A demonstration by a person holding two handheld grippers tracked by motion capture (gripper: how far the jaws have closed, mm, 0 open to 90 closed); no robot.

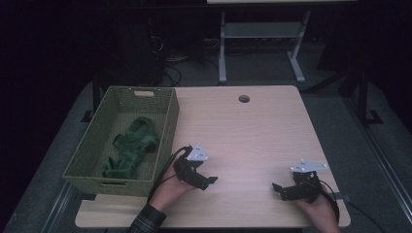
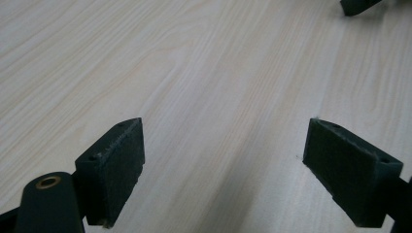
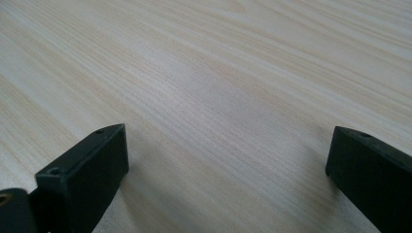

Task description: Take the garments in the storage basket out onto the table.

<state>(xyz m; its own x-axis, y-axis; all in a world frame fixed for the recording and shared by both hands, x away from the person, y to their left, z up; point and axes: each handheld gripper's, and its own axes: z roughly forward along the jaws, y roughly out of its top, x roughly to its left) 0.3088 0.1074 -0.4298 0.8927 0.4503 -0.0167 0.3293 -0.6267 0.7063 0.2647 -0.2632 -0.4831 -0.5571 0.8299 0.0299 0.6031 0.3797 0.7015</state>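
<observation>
Resting near the counter's point(image 1: 252, 126) front edge, left claw point(image 1: 206, 182) and right claw point(image 1: 278, 189) gape empty. Green cloth point(image 1: 131, 145) lies in basket point(image 1: 167, 131) at left edge; soft, light, probably pinch a bunched fold.

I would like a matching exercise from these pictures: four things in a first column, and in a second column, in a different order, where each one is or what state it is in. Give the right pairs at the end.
Things:
1. green cloth
2. woven basket
3. left gripper
4. round hole

Places or states:
A. in the table top, near the far edge
B. open, low over bare wood near the basket
C. lying crumpled inside the basket
D. standing on the left side of the table

Pairs: 1-C, 2-D, 3-B, 4-A
</observation>
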